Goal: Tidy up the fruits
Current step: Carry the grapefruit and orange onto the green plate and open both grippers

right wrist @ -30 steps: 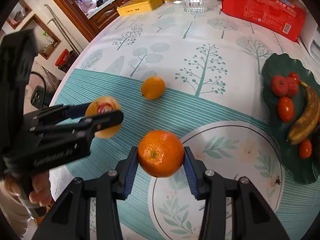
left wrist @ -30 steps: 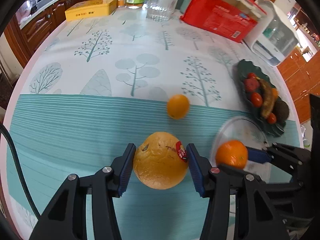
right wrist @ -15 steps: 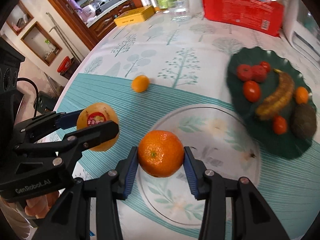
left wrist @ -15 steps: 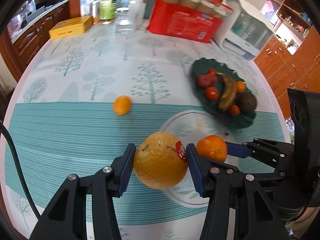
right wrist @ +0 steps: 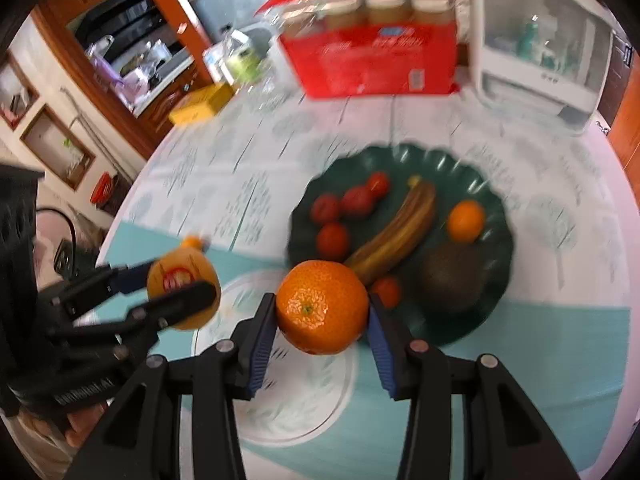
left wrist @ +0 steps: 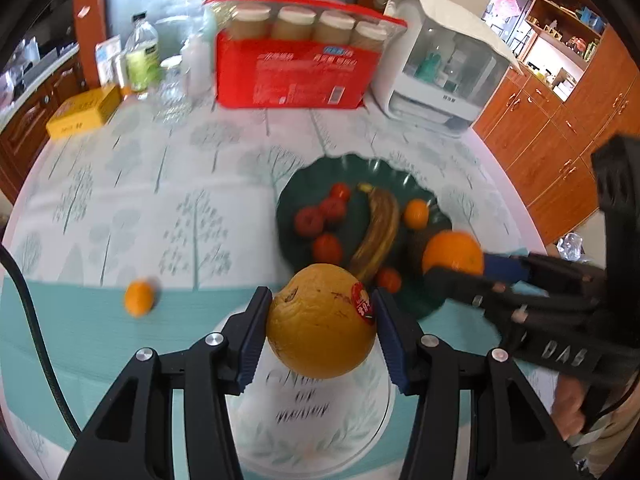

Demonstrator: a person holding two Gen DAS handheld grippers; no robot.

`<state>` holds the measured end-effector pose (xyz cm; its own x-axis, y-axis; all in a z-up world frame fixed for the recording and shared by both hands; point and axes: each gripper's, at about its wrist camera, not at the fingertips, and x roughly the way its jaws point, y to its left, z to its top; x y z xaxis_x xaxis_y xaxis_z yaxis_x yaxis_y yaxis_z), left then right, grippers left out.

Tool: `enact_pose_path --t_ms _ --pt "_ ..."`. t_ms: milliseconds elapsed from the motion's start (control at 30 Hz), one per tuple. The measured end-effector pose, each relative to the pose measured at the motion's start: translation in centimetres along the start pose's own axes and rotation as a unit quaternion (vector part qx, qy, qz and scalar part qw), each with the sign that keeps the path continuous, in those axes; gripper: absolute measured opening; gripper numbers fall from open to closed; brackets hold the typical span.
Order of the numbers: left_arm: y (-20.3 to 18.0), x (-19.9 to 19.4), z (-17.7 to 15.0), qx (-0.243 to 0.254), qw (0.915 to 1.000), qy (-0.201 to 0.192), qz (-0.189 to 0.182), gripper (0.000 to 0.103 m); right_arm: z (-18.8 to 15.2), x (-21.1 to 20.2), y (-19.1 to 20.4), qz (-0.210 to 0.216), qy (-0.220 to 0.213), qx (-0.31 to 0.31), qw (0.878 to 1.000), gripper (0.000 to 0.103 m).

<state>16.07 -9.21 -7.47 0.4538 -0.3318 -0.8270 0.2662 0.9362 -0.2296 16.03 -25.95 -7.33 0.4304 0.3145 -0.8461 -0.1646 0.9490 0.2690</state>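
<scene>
Table (left wrist: 120,208): round, covered by a cloth printed with pale trees and a teal striped band; both views show it blurred.

White appliance (left wrist: 444,68) and red multipack (left wrist: 296,76) of capped jars: at the far edge of the table, side by side. The left wrist view alone shows a clear bottle (left wrist: 142,56) and, sharply, a yellow box (left wrist: 82,110); the right wrist view gives the box only as a smear.

Green plate (right wrist: 496,216): scalloped rim, right of centre. It holds a brown banana (right wrist: 394,236), several red fruits, a small orange fruit and a dark avocado (right wrist: 450,276); the avocado is plain in the right wrist view, mostly hidden behind the tangerine in the left.

Left gripper (left wrist: 320,322): clamped on a yellow-orange orange (left wrist: 316,324) with a red sticker, held above a white round mat (left wrist: 316,420).

Right gripper (right wrist: 322,310): clamped on a bright tangerine (right wrist: 322,306), at the plate's near rim. Each view shows the other gripper from the side with its fruit.

Small mandarin (left wrist: 138,298): loose on the teal band, well left of the plate; in the right wrist view it peeks out behind the orange.
</scene>
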Motion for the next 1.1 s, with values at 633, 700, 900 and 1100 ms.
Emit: enact_pose_path --t_ms 633,700,900,1100 --pt "-4.0 10.5 5.3 -0.024 0.9985 0.037 0.033 0.050 10.3 8.5 -8.4 -0.029 0.043 0.006 0.999 0.044" --pt "-4.4 11.5 5.5 -0.018 0.9981 0.041 0.042 0.050 10.1 9.4 -9.2 -0.039 0.052 0.007 0.998 0.044" --pt "-4.5 14.2 6.0 -0.029 0.9968 0.055 0.051 0.050 9.6 10.8 -11.1 -0.054 0.070 0.009 0.996 0.045" --pt "-4.6 15.1 6.3 -0.028 0.9960 0.061 0.059 0.051 9.3 11.8 -11.9 -0.050 0.089 0.008 0.995 0.046"
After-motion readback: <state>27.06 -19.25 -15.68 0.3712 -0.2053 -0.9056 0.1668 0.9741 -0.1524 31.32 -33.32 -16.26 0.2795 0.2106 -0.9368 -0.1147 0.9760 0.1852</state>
